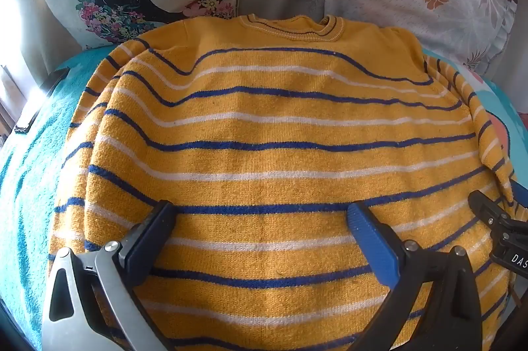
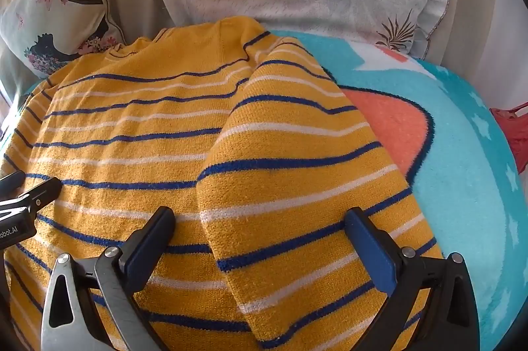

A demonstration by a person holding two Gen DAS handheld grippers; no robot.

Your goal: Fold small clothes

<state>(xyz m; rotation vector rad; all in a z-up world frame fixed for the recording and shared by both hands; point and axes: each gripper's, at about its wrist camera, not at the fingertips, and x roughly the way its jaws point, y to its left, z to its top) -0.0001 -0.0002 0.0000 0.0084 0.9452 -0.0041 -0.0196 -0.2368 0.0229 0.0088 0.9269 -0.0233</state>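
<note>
Folding has barely begun — yellow knitted sweater with blue and white stripes (image 1: 264, 126) lies flat, one sleeve (image 2: 297, 169) laid inward, left gripper (image 1: 260, 219) and right gripper (image 2: 260, 219) both spread wide, empty.

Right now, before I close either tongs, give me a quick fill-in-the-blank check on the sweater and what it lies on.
1. The sweater is yellow with white and ____ stripes.
2. It lies flat on a ____ blanket.
3. The left tongs and right tongs both stand ____ above the knit.
4. In the right wrist view, one sleeve lies folded ____ the sweater's body.

Missing words: blue; turquoise; open; over
</note>
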